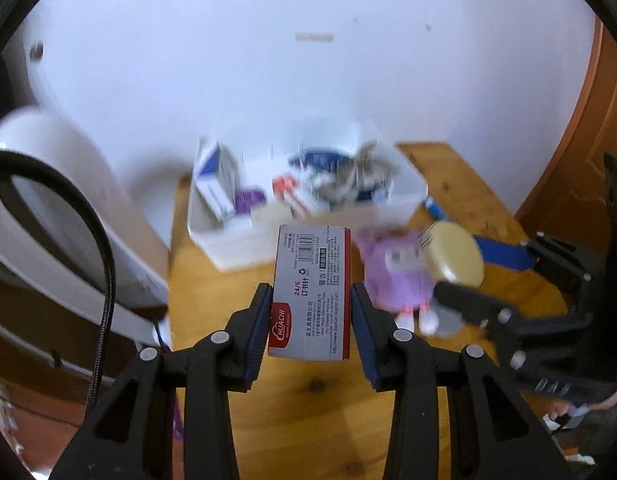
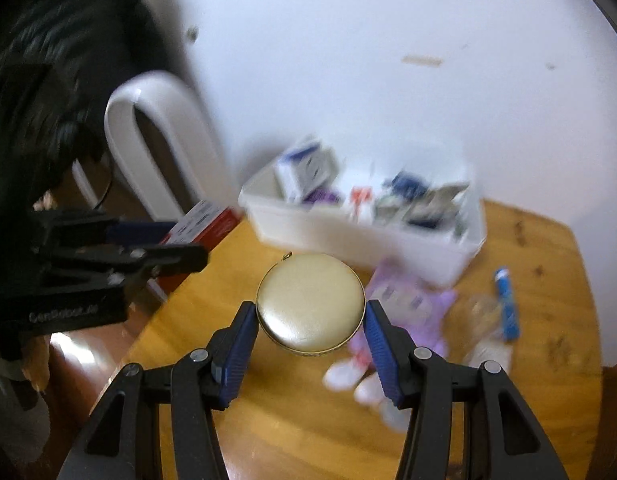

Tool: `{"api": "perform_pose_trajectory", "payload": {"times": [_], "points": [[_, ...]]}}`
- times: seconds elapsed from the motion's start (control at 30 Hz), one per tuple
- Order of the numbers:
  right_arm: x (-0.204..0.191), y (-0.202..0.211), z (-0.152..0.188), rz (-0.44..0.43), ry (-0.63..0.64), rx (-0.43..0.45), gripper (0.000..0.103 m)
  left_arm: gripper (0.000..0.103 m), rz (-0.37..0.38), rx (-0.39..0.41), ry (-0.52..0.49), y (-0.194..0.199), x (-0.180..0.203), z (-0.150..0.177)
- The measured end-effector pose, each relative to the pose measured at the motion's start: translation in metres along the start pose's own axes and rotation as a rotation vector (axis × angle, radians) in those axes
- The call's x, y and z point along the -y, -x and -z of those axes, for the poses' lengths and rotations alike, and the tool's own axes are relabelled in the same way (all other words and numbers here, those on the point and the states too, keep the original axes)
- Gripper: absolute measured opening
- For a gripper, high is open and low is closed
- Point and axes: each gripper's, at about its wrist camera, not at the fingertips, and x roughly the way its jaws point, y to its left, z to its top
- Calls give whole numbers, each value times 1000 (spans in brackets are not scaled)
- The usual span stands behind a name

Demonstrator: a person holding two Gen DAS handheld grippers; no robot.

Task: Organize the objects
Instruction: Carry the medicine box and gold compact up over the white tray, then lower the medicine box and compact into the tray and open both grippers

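holding a staple box (image 1: 311,296) in the left tool (image 1: 311,320) and a round tin (image 2: 310,303) in the right tool (image 2: 310,334), both clamped tight; white bin (image 2: 348,236) ahead is part full, purple doll (image 2: 404,308) and blue tube (image 2: 507,304) still wait on the counter (image 2: 268,420)

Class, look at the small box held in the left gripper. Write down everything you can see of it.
The staple box is a small flat carton, grey-white with red edges and a red HUACHI logo, printed with 24/6, a barcode and fine text. It looks like thin cardboard, closed and undamaged. The left gripper clamps its two long sides between blue pads, holding it clear above the wooden table, its far end pointing toward the white bin.
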Motion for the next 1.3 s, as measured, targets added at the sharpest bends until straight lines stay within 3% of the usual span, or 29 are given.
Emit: {"api": "perform_pose_trajectory", "payload": {"times": [0.37,0.67,0.87,1.3], "points": [[36,35,-121,86,-11,180,55,42,-88,95,-64,15,-6,-105],[65,-1,-183,128,-34,167,55,42,-136,49,-1,-40,-25,-164],[96,-63,-191,157,-100,77,55,42,-168,-22,51,-106,-38,-177],[137,-190,-160,229,-108,-127,55,43,-201,-171,98,-220,-47,-159]]}}
